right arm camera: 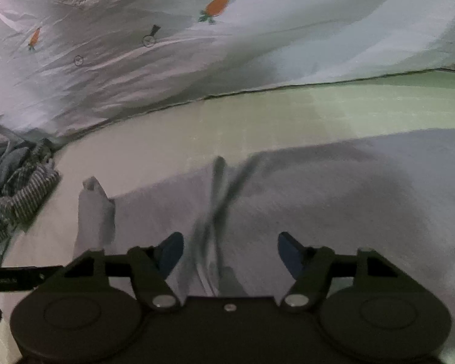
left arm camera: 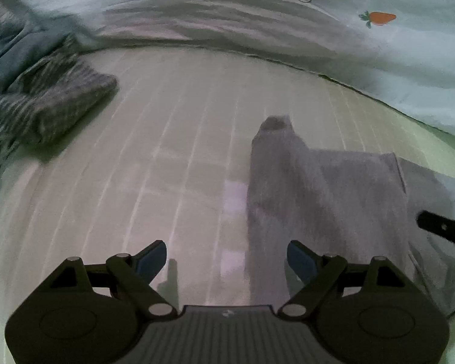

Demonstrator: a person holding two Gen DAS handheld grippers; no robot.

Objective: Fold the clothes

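My left gripper (left arm camera: 227, 261) has its jaws spread wide, nothing between them, held over the pale striped bed sheet (left arm camera: 154, 163). Its right finger sits above the left edge of the grey garment (left arm camera: 324, 200). My right gripper (right arm camera: 230, 253) is equally wide apart and empty, poised over the same grey garment (right arm camera: 318, 200), with dark drawstrings (right arm camera: 218, 200) running up between its fingers. The garment lies spread flat on the sheet, one narrow part (left arm camera: 276, 130) sticking out toward the far side. Far left: a folded checked and striped pile (left arm camera: 54, 103) resting on the sheet, well apart from the garment. Beyond it all, a rumpled white duvet (right arm camera: 257, 36) printed with carrots (right arm camera: 218, 3). Picture is dim and blurred.
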